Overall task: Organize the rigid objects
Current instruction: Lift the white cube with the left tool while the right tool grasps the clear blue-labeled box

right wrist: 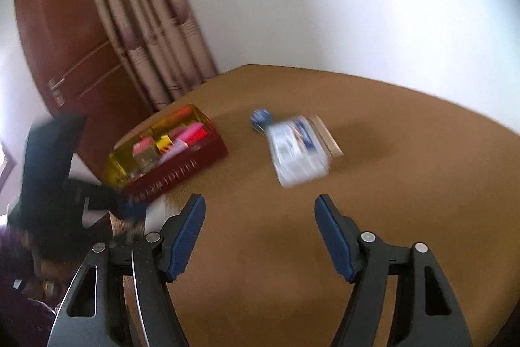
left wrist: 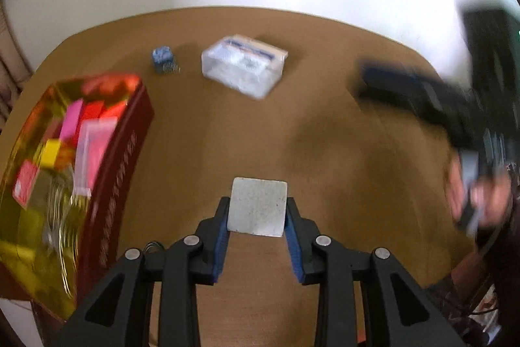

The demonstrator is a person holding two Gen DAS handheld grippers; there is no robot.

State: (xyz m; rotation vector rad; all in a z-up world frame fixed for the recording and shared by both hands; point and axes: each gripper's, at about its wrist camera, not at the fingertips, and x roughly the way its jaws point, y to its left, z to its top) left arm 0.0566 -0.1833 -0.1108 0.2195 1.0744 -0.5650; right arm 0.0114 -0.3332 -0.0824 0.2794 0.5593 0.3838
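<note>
My left gripper (left wrist: 257,205) is shut on a grey square block (left wrist: 257,206) and holds it above the brown table (left wrist: 325,152). A dark red box (left wrist: 117,171) with a yellow inside holds several pink, red and yellow blocks at the left; it also shows in the right wrist view (right wrist: 182,165). A clear plastic box (left wrist: 243,64) and a small blue object (left wrist: 162,57) lie on the far side of the table. My right gripper (right wrist: 260,204) is open and empty above the table, with the clear plastic box (right wrist: 299,148) ahead of it.
The right gripper and the hand holding it show blurred at the right of the left wrist view (left wrist: 438,100). A wooden door (right wrist: 65,54) and a curtain (right wrist: 146,21) stand beyond the table's left end. A white wall is behind.
</note>
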